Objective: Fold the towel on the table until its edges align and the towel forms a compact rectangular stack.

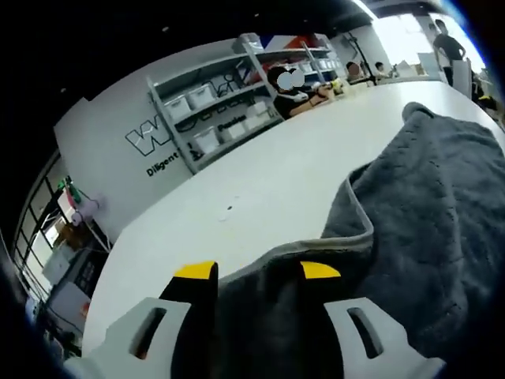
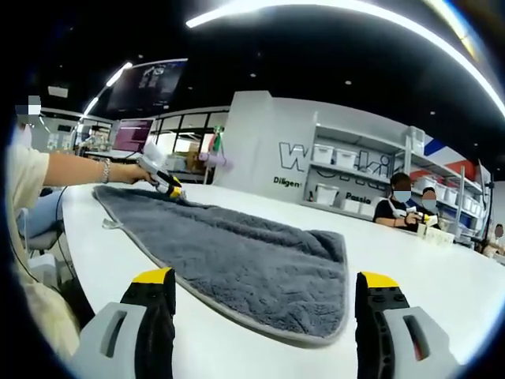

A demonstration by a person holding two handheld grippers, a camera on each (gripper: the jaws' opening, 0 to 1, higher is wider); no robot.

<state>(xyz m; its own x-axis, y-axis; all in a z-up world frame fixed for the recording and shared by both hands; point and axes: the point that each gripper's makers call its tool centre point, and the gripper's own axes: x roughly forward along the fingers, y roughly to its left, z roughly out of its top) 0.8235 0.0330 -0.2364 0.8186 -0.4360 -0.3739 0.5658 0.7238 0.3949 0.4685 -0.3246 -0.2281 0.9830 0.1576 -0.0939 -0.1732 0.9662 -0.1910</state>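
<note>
A grey towel (image 2: 237, 253) lies spread lengthwise on the white table (image 2: 442, 276), with its near end folded over into a rounded corner. My right gripper (image 2: 266, 278) hovers open just short of that near end, its yellow-tipped jaws wide apart with nothing between them. At the towel's far corner a hand holds my left gripper (image 2: 167, 186). In the left gripper view the towel (image 1: 426, 205) runs away to the right, and its hemmed edge fills the gap between the jaws of my left gripper (image 1: 257, 271), which is shut on the fabric.
A person's arm (image 2: 79, 167) reaches in from the left along the table edge. Seated people (image 2: 398, 207) work at the table's far side. Shelves with white bins (image 1: 209, 118) line the wall behind. Bare tabletop (image 1: 260, 189) stretches beyond the towel.
</note>
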